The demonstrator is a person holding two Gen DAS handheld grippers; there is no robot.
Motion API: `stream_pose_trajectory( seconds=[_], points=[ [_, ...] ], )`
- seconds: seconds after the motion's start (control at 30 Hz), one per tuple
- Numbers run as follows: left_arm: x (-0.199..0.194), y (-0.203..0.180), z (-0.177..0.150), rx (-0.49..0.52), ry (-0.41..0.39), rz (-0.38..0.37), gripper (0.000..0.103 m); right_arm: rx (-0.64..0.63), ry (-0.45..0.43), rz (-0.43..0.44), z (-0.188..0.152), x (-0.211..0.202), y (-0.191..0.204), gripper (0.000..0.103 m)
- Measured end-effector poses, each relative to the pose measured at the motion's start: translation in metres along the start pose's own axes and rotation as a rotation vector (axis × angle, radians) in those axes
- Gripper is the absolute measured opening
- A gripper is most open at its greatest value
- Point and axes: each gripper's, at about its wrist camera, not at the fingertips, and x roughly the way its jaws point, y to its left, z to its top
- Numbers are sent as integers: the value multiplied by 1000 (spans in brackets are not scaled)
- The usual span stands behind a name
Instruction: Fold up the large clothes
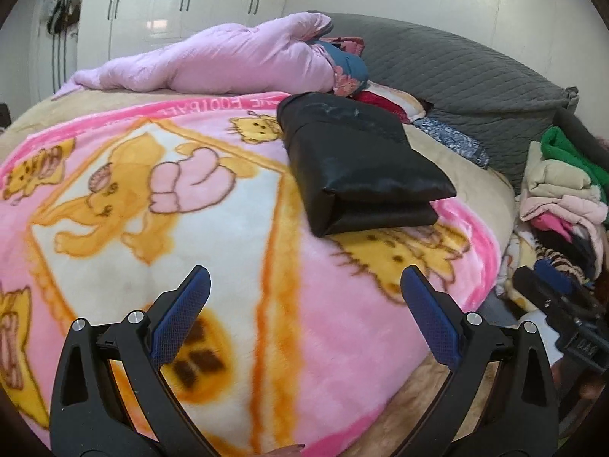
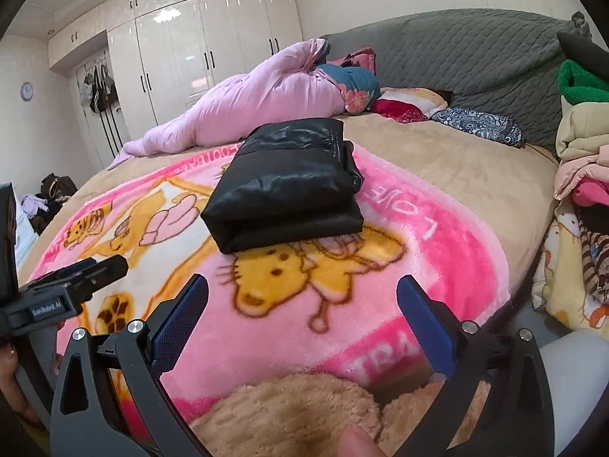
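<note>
A shiny black garment (image 1: 361, 163) lies folded into a thick rectangular bundle on the pink cartoon blanket (image 1: 213, 205). The same black garment (image 2: 285, 186) sits ahead in the right wrist view, on the blanket (image 2: 380, 266). My left gripper (image 1: 304, 282) stands open well short of the bundle, with nothing between its blue-padded fingers. My right gripper (image 2: 302, 285) is open too, hovering over the blanket's near end, apart from the bundle. The left gripper (image 2: 76, 278) shows at the left edge of the right wrist view, and the right gripper (image 1: 552, 293) at the right edge of the left wrist view.
A rumpled lilac duvet (image 1: 228, 61) and pillows (image 2: 411, 103) lie along the far side by the grey headboard (image 1: 475, 76). A stack of folded clothes (image 1: 563, 198) stands at the right of the bed. White wardrobes (image 2: 198, 45) line the wall. A tan fleece edge (image 2: 297, 411) and a fingertip (image 2: 357, 441) are nearest me.
</note>
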Motion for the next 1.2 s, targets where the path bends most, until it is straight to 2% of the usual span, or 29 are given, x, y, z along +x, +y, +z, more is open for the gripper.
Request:
stream_pose_trajectory(
  seconds=[0.3,1.2],
  points=[
    [-15,0,-2,11,-26,-12,94,-7,24,-26,-4,-9,7,99],
    [-18,0,-3,15,-21,-14,94,-7,37,-25,-7,-14,9,99]
  ],
)
